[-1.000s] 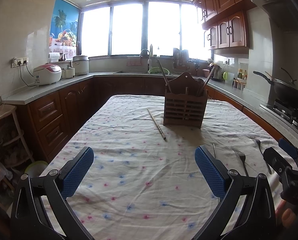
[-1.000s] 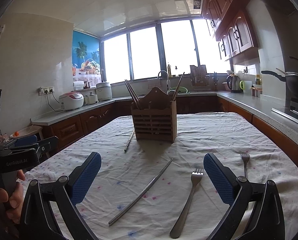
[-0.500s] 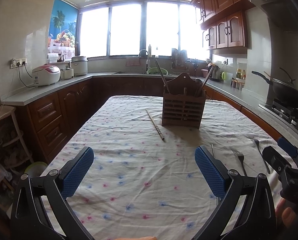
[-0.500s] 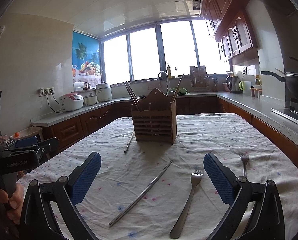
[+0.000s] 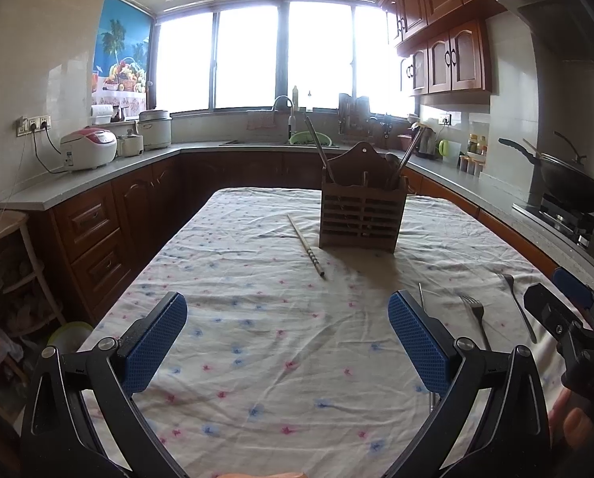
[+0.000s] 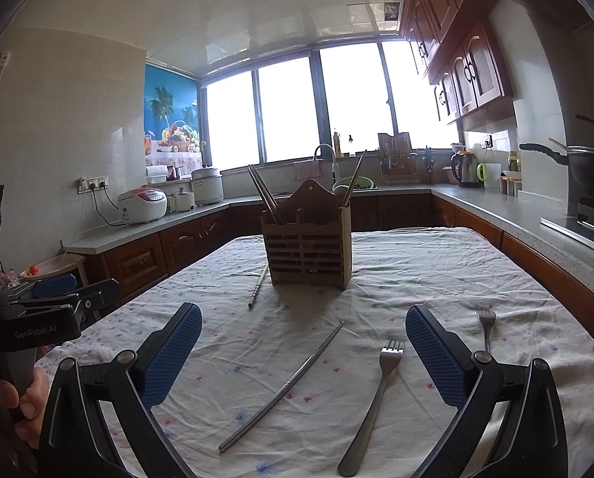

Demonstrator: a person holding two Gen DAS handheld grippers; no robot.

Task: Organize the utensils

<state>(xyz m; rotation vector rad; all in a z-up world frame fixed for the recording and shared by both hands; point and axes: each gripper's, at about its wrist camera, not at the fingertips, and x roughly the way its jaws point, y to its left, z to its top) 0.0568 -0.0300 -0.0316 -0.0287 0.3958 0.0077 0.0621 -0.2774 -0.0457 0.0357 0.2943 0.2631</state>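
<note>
Both grippers, left point(image 5: 287, 338) and right point(image 6: 303, 348), are held wide open and empty over the cloth point(image 6: 436, 275); 2 forks point(image 6: 370, 406) are near its right edge.

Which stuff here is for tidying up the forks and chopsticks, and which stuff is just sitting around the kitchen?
For the job:
wooden utensil holder
metal chopstick
wooden chopstick
near fork
far fork
left gripper and right gripper, both open

Just lying about:
rice cooker
kettle
wok
green basin
</note>
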